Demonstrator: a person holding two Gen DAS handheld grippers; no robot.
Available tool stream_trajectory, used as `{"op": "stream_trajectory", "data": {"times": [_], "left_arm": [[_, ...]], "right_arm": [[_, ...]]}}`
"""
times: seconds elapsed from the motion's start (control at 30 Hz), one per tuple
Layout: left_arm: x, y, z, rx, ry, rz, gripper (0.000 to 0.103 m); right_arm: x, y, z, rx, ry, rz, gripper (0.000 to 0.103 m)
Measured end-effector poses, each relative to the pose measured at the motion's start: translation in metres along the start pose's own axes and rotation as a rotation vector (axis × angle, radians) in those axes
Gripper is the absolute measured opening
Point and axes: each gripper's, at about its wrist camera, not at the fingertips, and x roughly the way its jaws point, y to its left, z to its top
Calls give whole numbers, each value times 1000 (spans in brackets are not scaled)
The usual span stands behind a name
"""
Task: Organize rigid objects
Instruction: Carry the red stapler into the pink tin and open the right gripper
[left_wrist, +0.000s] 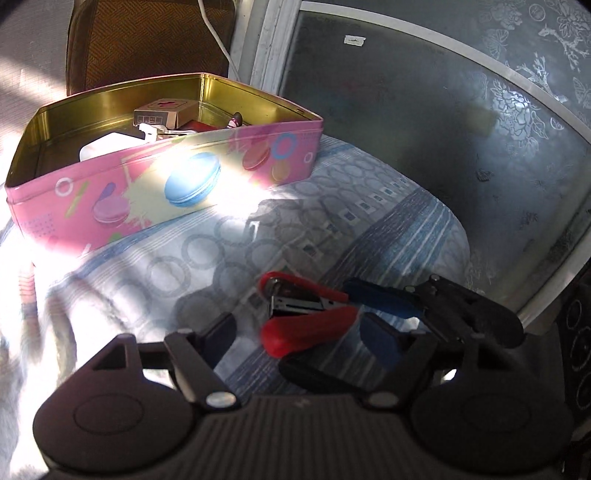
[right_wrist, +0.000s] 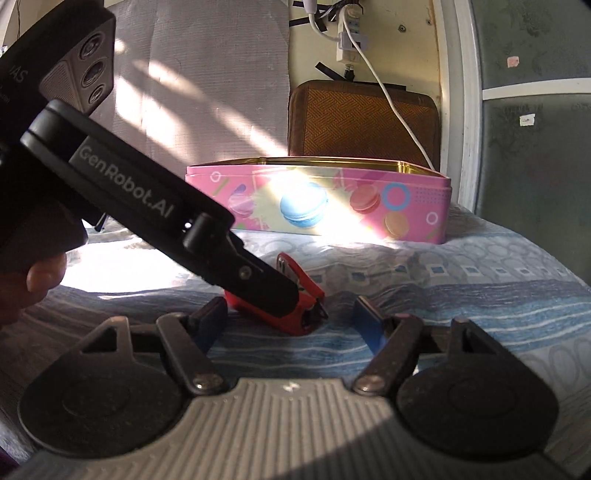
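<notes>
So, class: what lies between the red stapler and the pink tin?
Nothing: only bare patterned bedcover separates the red stapler from the pink tin, clearest in the right wrist view.

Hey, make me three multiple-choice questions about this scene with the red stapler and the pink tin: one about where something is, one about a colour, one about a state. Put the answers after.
1. Where does the red stapler lie?
A. on the patterned bedcover
B. inside the tin
C. on the brown cushion

2. What colour is the largest macaron printed on the pink tin?
A. green
B. blue
C. black

3. How is the tin?
A. lid shut
B. tipped on its side
C. open, with items inside

Answers: 1 A, it rests on the cover in front of the tin, between the left gripper fingers. 2 B, the big central macaron is blue. 3 C, no lid is on and a small box shows inside.
</notes>
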Motion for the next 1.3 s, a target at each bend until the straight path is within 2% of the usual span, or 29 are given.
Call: {"op": "stream_trajectory", "data": {"times": [0.07, 0.13, 0.2, 0.43, 0.63, 0.87, 1.0, 1.1, 1.2, 1.3], "left_arm": [[2, -5, 0, 21, 1, 6, 72], [5, -12, 1, 46, 2, 25, 63], [6, -16, 1, 64, 3, 46, 60], [0, -22, 2, 75, -27, 82, 60], [-30, -17, 33, 104, -155, 143, 61], [-42, 32, 87, 33, -233, 232, 62], [-29, 72, 117, -37, -226, 269, 62], [-10, 100, 135, -86, -207, 286, 62], [12, 121, 149, -138, -194, 363, 71], [23, 133, 153, -201, -196, 428, 77]], "right_arm": [[0, -2, -1, 2, -7, 9, 73], [0, -3, -1, -2, -14, 32, 68], [-2, -1, -2, -11, -19, 49, 56], [-6, 1, 0, 11, -28, 44, 53], [-2, 5, 38, -9, -119, 38, 51], [58, -2, 102, 26, -150, 83, 51], [104, -3, 125, 30, -132, 93, 51], [138, -3, 135, 23, -99, 72, 51], [173, 0, 138, 33, -64, -14, 51], [183, -13, 127, 97, -42, -14, 51]]}}
